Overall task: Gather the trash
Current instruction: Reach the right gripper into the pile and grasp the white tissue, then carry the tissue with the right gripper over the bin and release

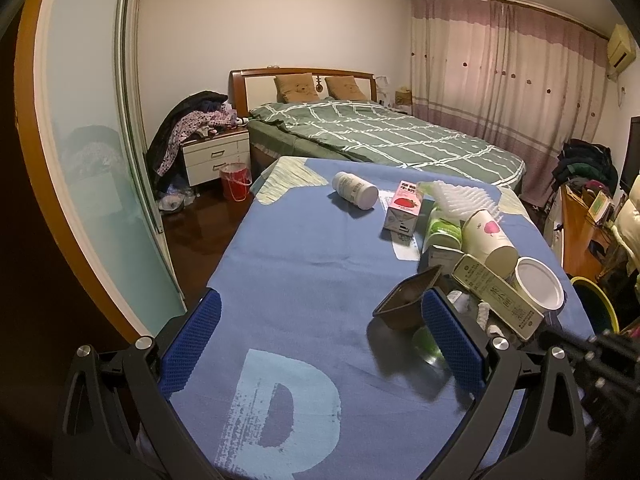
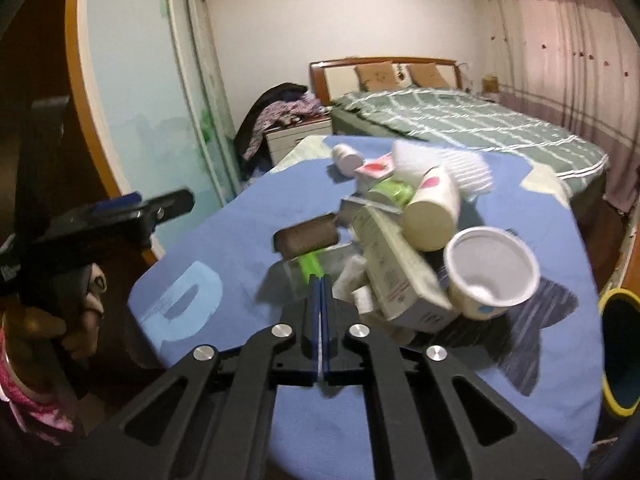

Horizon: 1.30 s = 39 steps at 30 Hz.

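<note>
A pile of trash lies on the blue tablecloth point(image 1: 304, 280): a dark brown tray point(image 1: 404, 300), a long carton point(image 1: 500, 300), a white yogurt cup point(image 1: 538, 286), a paper cup point(image 1: 490, 240), a strawberry milk box point(image 1: 404, 208), a white bottle point(image 1: 355, 190). My left gripper point(image 1: 320, 344) is open and empty, its right pad beside the tray. My right gripper point(image 2: 321, 280) is shut at the near edge of the pile point(image 2: 400, 256), on clear plastic wrap with a green strip point(image 2: 310, 266). The grip itself is hard to see.
A bin with a yellow rim point(image 2: 620, 344) stands to the right of the table, also in the left wrist view point(image 1: 596, 304). A bed point(image 1: 380, 136), a nightstand point(image 1: 216, 156) and a red bucket point(image 1: 236, 180) are behind the table. A glass sliding door point(image 1: 92, 160) is left.
</note>
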Available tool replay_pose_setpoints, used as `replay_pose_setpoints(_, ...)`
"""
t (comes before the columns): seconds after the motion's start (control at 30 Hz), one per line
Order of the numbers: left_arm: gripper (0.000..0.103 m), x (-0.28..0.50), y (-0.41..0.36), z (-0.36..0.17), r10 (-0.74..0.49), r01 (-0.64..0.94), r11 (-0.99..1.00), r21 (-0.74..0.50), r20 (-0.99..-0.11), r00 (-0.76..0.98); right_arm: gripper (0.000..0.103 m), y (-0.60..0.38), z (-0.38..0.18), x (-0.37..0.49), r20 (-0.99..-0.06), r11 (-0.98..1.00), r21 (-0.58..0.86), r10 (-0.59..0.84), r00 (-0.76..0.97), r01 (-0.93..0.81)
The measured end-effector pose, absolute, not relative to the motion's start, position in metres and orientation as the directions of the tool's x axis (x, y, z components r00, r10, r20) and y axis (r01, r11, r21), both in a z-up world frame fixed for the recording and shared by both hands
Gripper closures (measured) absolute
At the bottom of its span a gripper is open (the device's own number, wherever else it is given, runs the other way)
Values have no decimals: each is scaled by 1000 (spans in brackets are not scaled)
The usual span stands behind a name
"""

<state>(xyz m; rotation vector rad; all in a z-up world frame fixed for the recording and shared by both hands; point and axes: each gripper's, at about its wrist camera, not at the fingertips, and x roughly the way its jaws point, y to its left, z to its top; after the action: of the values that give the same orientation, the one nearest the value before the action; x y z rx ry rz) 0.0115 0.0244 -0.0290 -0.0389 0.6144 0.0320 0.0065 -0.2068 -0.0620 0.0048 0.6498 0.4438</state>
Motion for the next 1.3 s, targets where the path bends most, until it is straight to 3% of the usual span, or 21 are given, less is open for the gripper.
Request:
replay_pose_setpoints(0.07,4,10,24,-27,15,-38,999,-28,-576,817,101,-207,-68,12,-615,914,121,375,694,-387)
replay_pose_setpoints(0.13,4,9,23,-27,12,-35,999,-28,-574,819,70,-204,-86,18,-668,917,128,362,651,-378)
replay_pose_setpoints(0.17,4,9,23,-26,11,-33,999,-28,-573,819,38,-203,-93,19,-678,919,133,357,643,-371)
replay_pose_setpoints(0.2,4,8,23,-26,9,-31,999,-28,-573,820,32,-200,-101,20,-686,924,121,341,643,-362)
replay_pose_setpoints(0.5,4,10,23,-25,7,-29,999,-29,-578,816,33,-184,-135,49,-743,952,32,226,629,-305)
replay_pose_setpoints(0.53,4,10,23,-25,7,-28,999,-27,-578,816,42,-184,-136,51,-742,952,37,230,629,-304)
replay_pose_setpoints(0.57,4,10,23,-25,8,-28,999,-26,-578,816,72,-185,-137,53,-748,951,42,233,621,-305)
replay_pose_setpoints(0.6,4,10,24,-25,8,-29,999,-27,-578,816,88,-185,-138,56,-749,952,42,231,621,-303)
replay_pose_setpoints(0.67,4,11,24,-26,5,-29,999,-32,-579,815,94,-188,-136,57,-744,947,65,256,617,-315)
replay_pose_setpoints(1.03,4,11,22,-27,4,-21,1000,-24,-578,816,95,-187,-68,13,-601,876,124,440,667,-466)
replay_pose_setpoints(1.3,4,7,9,-28,-40,28,999,-29,-580,814,95,-257,-33,10,-523,950,121,308,795,-289)
